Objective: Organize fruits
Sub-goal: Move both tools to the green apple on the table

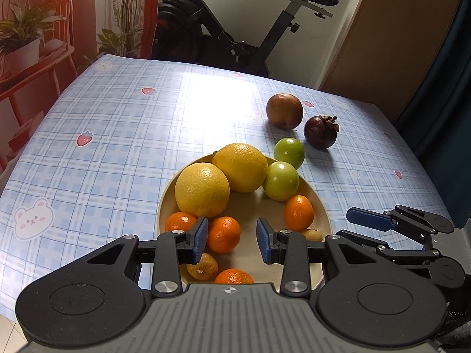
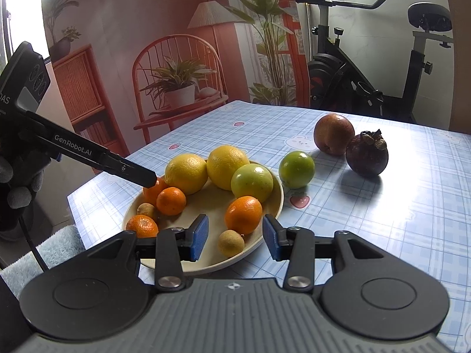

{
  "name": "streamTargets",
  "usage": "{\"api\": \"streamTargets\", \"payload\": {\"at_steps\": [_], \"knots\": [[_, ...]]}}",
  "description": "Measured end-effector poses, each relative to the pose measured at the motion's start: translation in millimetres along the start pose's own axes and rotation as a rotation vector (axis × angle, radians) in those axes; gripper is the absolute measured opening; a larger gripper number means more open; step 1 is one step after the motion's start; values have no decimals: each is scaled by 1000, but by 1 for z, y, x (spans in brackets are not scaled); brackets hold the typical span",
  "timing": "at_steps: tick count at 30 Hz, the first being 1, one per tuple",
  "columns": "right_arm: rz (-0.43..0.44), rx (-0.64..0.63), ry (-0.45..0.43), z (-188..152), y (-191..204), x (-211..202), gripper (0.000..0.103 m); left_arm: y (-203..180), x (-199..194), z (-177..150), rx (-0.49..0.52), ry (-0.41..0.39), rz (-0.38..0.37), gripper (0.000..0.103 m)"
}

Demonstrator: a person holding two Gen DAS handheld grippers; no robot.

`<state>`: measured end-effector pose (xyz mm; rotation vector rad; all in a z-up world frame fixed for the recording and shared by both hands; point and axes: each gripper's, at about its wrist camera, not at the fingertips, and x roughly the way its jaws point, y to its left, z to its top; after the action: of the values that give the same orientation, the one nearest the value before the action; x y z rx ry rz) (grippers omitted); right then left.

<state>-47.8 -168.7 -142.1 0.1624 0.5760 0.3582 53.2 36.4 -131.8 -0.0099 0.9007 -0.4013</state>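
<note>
The table [image 1: 117, 135], covered in a blue plaid cloth with strawberries and bears, takes up most of both views, and loads of bare cloth is seen on its left half and out toward the far edge, so that side is wide open. The near edge is cut off under the gripper bodies, and the left corner is seen dropping off just past the plate in the right wrist view. The cream plate [image 1: 164, 203] is parked close to that near edge and is pretty packed: two big yellow citrus [image 1: 202, 189] are pressed together at the back, a green fruit [image 1: 280, 180] is wedged beside them at the rim, and small oranges [image 1: 223, 234] plus a couple of brownish longans [image 2: 231, 243] are scattered over the front, with a bare patch left in the plate's middle. Off the plate, a second green fruit [image 2: 296, 169] is sat just beside the rim, with the brown round fruit [image 2: 333, 134] and the dark purple mangosteen [image 2: 366, 155] touching or nearly so further back right, and free cloth all around them. The left gripper [image 1: 232, 239] is held over the front of the plate, fingers spread apart with nothing between them. The right gripper [image 2: 235, 236] is likewise spread wide and empty, hung over the plate's right front rim.
</note>
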Motion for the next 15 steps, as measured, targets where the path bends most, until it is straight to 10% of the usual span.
{"api": "streamTargets", "payload": {"at_steps": [15], "knots": [[-117, -16, -55, 31, -35, 0, 44, -22, 5, 47, 60, -107, 10, 38]]}}
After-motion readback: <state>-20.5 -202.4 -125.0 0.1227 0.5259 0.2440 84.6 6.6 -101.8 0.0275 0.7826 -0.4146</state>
